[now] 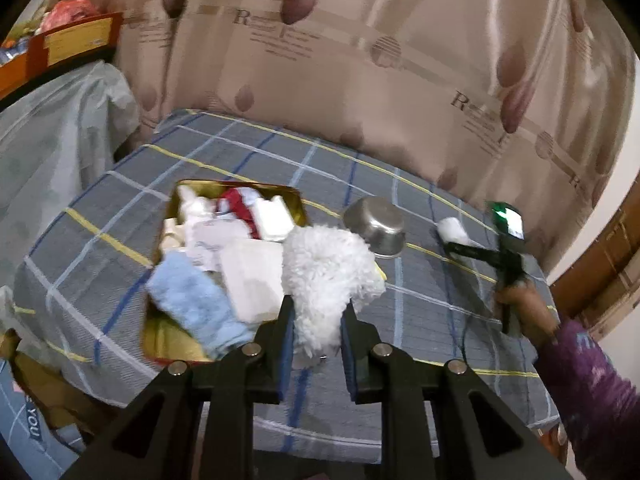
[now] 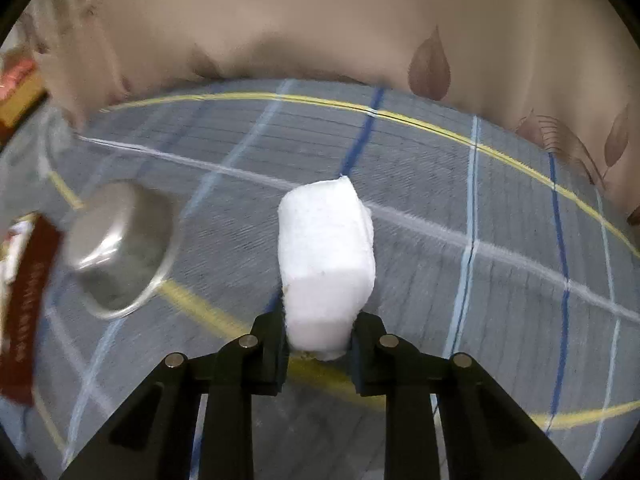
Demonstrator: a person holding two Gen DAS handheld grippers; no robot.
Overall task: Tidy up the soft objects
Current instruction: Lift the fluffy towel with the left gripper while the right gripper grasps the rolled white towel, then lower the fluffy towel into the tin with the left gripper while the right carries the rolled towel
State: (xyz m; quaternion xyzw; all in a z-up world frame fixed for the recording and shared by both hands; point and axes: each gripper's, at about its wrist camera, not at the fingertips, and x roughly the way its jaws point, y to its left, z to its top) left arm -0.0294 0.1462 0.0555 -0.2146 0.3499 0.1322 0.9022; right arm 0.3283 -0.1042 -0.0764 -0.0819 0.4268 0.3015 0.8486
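Nearest the left wrist camera, the left hand-held gripper is clamped on a fluffy white cloth, whose shaggy bulk rises between the two fingers and hangs over the right edge of a gold tin tray. The tray lies on a bed covered by a grey plaid sheet and holds a pile of soft items: a light blue towel at its near end, white folded pieces in the middle, and a red cloth toward the far end. Just beyond the fluffy cloth an upturned steel bowl rests on the sheet. Farther right, the right hand-held gripper is closed on a white folded pad, gripping its near end; the pad juts forward above the sheet, with the bowl off to its left. Behind the bed hangs a beige curtain with leaf prints.
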